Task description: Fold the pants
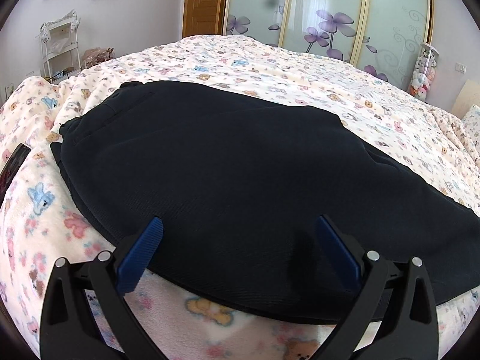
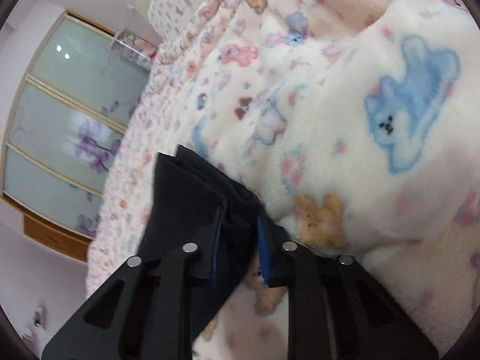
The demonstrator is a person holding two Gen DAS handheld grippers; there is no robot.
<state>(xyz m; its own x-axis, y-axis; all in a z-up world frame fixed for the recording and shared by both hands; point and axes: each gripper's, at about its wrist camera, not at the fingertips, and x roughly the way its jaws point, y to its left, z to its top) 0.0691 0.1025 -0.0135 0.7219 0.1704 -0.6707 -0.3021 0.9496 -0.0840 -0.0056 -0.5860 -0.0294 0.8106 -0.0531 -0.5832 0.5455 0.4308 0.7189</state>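
Note:
Dark navy pants (image 1: 210,162) lie spread across the bed's bear-print blanket (image 1: 270,69), waistband at the far left. My left gripper (image 1: 240,225) is open, its blue pads (image 1: 144,252) hovering just above the near edge of the pants, holding nothing. In the right wrist view my right gripper (image 2: 240,225) is shut on a bunched end of the pants (image 2: 192,186), held just above the blanket (image 2: 345,105). The camera is rolled sideways.
A dark phone-like object (image 1: 13,165) lies at the bed's left edge. A white shelf rack (image 1: 60,48) stands at the back left. Sliding wardrobe doors (image 1: 330,15) with purple flowers and a wooden door (image 1: 204,0) are beyond the bed. A plush-toy tube (image 1: 424,72) stands at right.

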